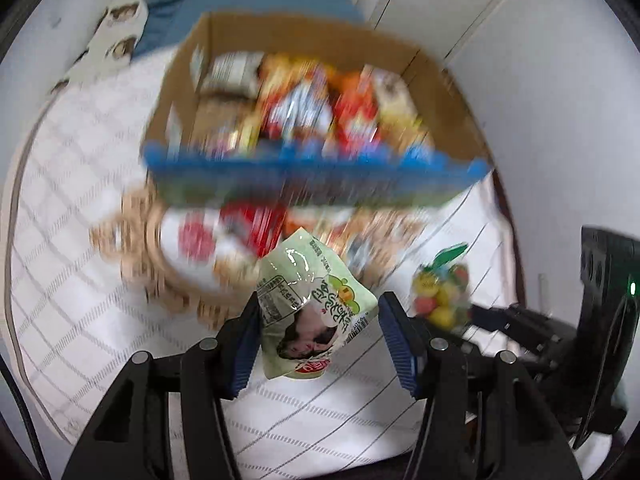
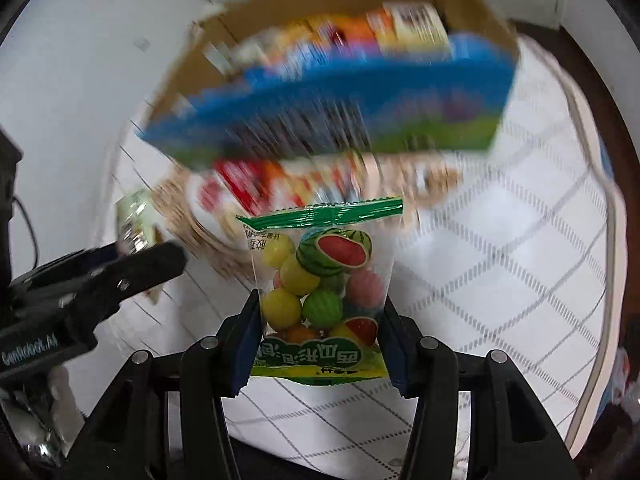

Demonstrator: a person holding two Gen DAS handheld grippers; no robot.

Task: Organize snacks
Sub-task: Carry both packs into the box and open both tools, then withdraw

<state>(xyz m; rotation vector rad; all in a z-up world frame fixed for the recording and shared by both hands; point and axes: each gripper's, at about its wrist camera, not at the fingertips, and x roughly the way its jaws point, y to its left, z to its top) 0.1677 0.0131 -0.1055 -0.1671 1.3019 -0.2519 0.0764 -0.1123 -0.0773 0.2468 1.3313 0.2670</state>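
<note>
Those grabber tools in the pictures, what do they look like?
Each is black plastic: the left gripper and right gripper have two angular fingers with ribbed blue pads and round silver pins. One body carries white lettering, another a small green light.

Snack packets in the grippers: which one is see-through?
The clear gumball packet with a green top seal, clamped in the right hand-held gripper. The left hand-held gripper grips an opaque pale-green packet.

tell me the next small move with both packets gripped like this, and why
Probably carry both forward over the open cardboard box. The left gripper is shut on the pale green snack packet, the right gripper on the watermelon gum ball packet, both clear of the quilted cloth, and the box already holds snacks.
</note>
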